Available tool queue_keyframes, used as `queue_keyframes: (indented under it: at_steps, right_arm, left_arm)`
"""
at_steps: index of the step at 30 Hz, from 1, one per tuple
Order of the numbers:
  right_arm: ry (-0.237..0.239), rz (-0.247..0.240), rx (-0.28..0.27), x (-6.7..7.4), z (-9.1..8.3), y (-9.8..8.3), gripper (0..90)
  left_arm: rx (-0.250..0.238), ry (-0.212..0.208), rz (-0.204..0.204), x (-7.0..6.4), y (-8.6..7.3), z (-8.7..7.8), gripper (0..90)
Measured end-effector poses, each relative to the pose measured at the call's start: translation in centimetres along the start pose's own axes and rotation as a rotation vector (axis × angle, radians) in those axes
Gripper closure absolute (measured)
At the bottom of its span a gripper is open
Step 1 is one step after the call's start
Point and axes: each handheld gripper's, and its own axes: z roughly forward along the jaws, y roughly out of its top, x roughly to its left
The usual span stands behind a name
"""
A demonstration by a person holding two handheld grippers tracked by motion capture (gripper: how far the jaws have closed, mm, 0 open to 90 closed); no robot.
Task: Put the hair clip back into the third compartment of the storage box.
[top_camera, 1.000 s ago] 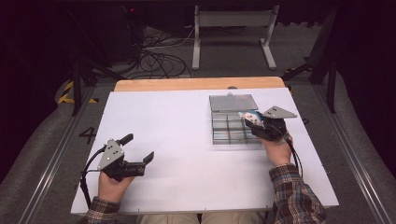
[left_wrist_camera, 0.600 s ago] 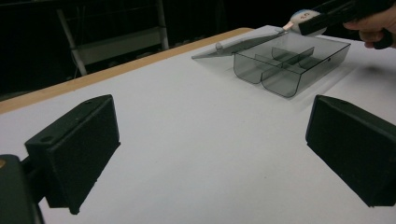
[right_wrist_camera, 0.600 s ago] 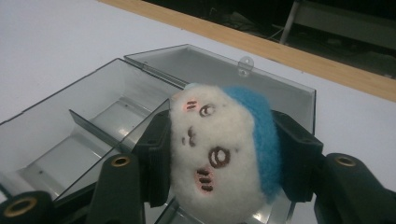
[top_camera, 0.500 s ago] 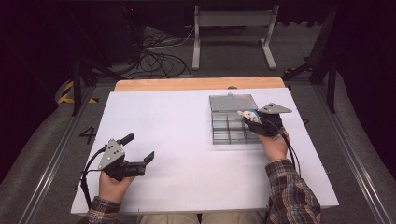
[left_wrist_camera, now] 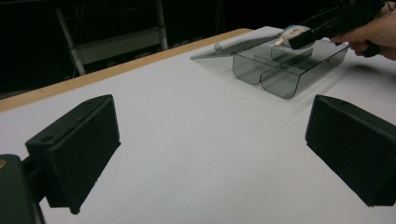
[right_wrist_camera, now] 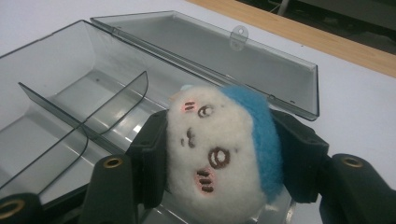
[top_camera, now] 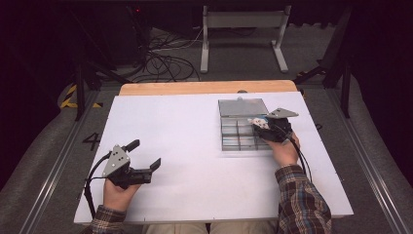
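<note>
A small white plush toy (right_wrist_camera: 219, 149) with a blue patch and a stitched face sits between the pads of my right gripper (right_wrist_camera: 224, 161), which is shut on it. The jaws have just been opening a little, with the toy still between them. In the high view the right gripper (top_camera: 258, 125) holds the toy (top_camera: 254, 121) over the right side of a clear grey compartment box (top_camera: 237, 141), whose lid (top_camera: 242, 106) lies open behind it. My left gripper (top_camera: 145, 153) rests open near the table's front left, with nothing between its jaws (left_wrist_camera: 210, 154).
The box (right_wrist_camera: 70, 93) has several empty divided compartments. The white table top (top_camera: 185, 126) ends in a wooden strip (top_camera: 204, 87) at the far edge. Cables and a metal stand lie on the floor beyond.
My right gripper has moved slightly left and lower over the box with the toy. The left gripper has stayed still.
</note>
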Motion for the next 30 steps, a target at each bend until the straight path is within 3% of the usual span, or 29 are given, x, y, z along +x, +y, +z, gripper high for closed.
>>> queue_keyframes:
  at_steps: [9, 18, 25, 28, 30]
  right_arm:
    - [-0.016, -0.049, 0.015, 0.2, 0.6, -0.1, 38.1]
    - [-0.018, -0.033, 0.016, 0.0, 0.6, -0.2, 32.4]
    - [-0.011, -0.020, -0.016, -0.1, -0.1, 0.0, 29.7]
    - [0.000, -0.003, -0.039, -0.3, -0.5, 0.1, 36.0]
    - [0.035, 0.029, -0.073, -0.5, -1.1, 0.2, 55.0]
  left_arm:
    - [0.001, 0.000, 0.000, 0.0, 0.0, 0.0, 3.6]
    - [0.002, -0.001, 0.001, 0.0, 0.0, 0.0, 3.6]
    - [0.003, -0.002, 0.000, 0.0, 0.0, 0.0, 3.6]
    - [0.003, -0.001, -0.001, 0.1, 0.0, 0.0, 3.6]
    - [0.001, -0.002, -0.001, 0.1, 0.0, 0.0, 3.6]
